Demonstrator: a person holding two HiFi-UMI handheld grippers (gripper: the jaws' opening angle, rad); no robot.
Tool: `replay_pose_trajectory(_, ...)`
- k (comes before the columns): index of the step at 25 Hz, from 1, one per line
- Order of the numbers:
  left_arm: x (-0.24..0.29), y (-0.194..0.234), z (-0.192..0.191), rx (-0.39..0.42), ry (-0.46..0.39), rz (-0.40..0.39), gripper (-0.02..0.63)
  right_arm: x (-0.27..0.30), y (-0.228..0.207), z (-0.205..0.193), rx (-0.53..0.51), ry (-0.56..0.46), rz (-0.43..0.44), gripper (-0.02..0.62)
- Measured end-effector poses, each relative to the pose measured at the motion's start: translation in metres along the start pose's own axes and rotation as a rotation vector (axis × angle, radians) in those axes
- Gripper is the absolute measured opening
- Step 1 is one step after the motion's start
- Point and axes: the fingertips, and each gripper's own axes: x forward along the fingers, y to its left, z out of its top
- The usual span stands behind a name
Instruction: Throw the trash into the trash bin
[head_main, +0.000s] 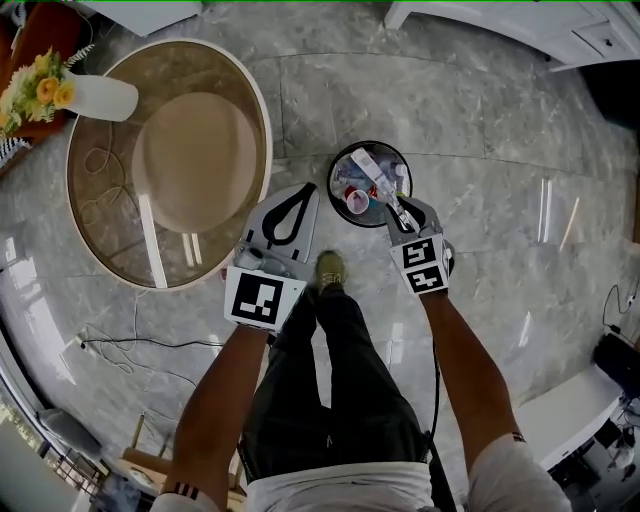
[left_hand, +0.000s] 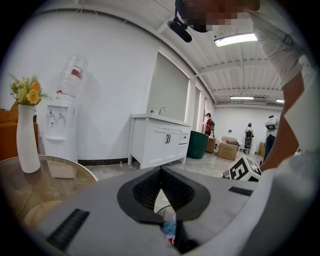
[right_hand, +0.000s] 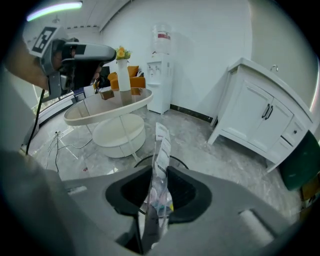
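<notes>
A black round trash bin stands on the marble floor just ahead of the person's shoe, with a cup and wrappers inside. My right gripper is at the bin's near right edge, shut on a long clear plastic wrapper that reaches out over the bin. In the right gripper view the wrapper stands upright between the jaws, with the bin rim behind it. My left gripper hangs just left of the bin, shut and empty. Through its jaws a little of the bin's trash shows.
A round glass table with a lower shelf stands at the left and bears a white vase of yellow flowers. A cable trails on the floor near it. A white cabinet and a water dispenser line the wall.
</notes>
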Motion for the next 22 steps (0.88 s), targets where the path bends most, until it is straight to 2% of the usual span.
replay_pose_trajectory(3,0.005,-0.002,-0.002,0.002,0.010,-0.003,0.000,0.006,-0.004,-0.007,0.000,0.025,0.010,0.107)
replay_pose_trajectory(7,0.008,0.000,-0.007,0.002,0.021,0.000,0.000,0.013,-0.005,-0.007,0.015,0.013,0.026,0.153)
replay_pose_trajectory(11,0.010,0.003,-0.009,-0.001,0.024,0.002,0.000,0.014,-0.002,0.001,0.023,-0.017,0.049,0.166)
replay_pose_trajectory(17,0.008,0.006,-0.008,-0.007,0.020,0.004,0.000,0.005,0.002,0.042,0.034,-0.164,0.067,0.160)
replay_pose_trajectory(22,0.003,0.011,0.004,-0.001,0.000,0.007,0.000,-0.015,-0.001,0.096,0.037,-0.297,0.058,0.132)
